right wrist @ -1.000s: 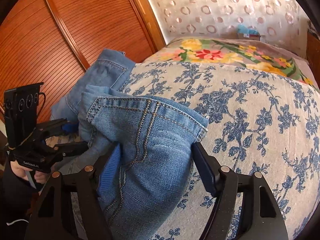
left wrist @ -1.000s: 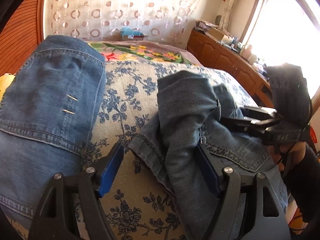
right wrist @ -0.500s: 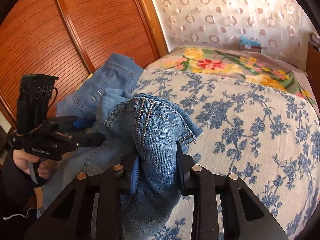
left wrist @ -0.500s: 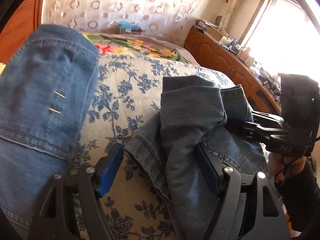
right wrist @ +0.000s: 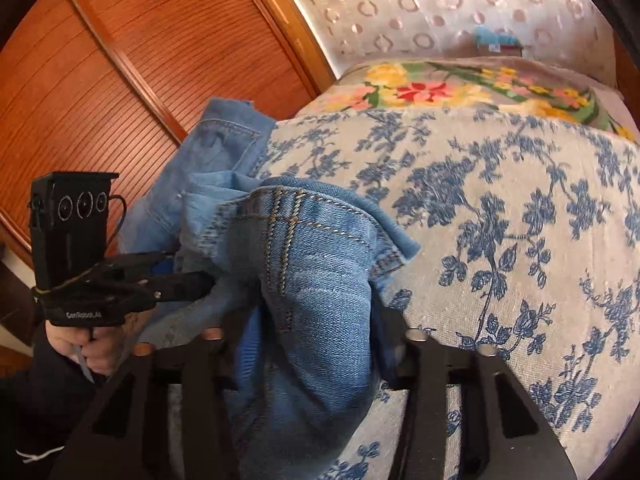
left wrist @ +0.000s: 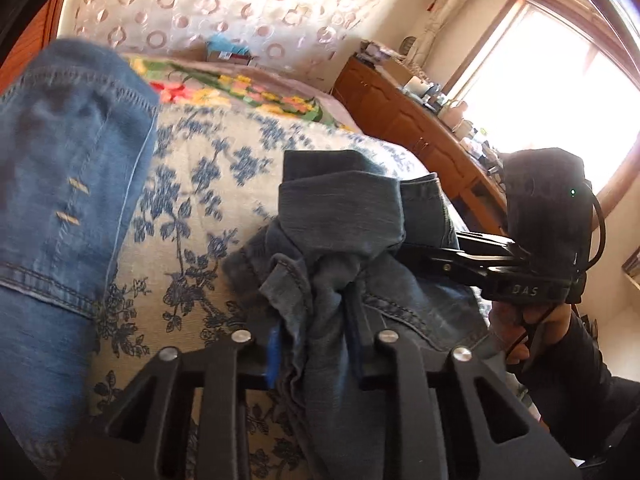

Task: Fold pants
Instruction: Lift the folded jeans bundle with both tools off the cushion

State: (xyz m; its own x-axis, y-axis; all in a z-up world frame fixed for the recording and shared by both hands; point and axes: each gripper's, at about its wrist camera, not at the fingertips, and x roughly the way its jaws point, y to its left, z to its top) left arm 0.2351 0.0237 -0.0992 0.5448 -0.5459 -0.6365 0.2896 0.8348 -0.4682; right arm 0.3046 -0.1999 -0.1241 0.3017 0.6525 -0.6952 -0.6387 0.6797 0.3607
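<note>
Blue denim pants (left wrist: 340, 232) lie bunched on a bed with a blue floral cover (left wrist: 200, 184). My left gripper (left wrist: 316, 344) is shut on a fold of the denim near the waistband. My right gripper (right wrist: 316, 332) is shut on another bunch of the pants (right wrist: 320, 264) with contrast stitching. The right gripper shows in the left wrist view (left wrist: 440, 256), pinching the cloth from the right. The left gripper shows in the right wrist view (right wrist: 180, 280), at the left of the bunch. One pant leg (left wrist: 68, 168) stretches away up the left side.
A wooden sideboard (left wrist: 420, 128) with clutter runs along the right of the bed under a bright window. A wooden slatted door (right wrist: 120, 60) stands left of the bed. A flowered blanket (right wrist: 460, 88) lies at the far end, with a small box (left wrist: 228, 50) behind it.
My left gripper has shut on the denim fold; it was open one second ago. My right gripper shut on its bunch about half a second ago and still holds it.
</note>
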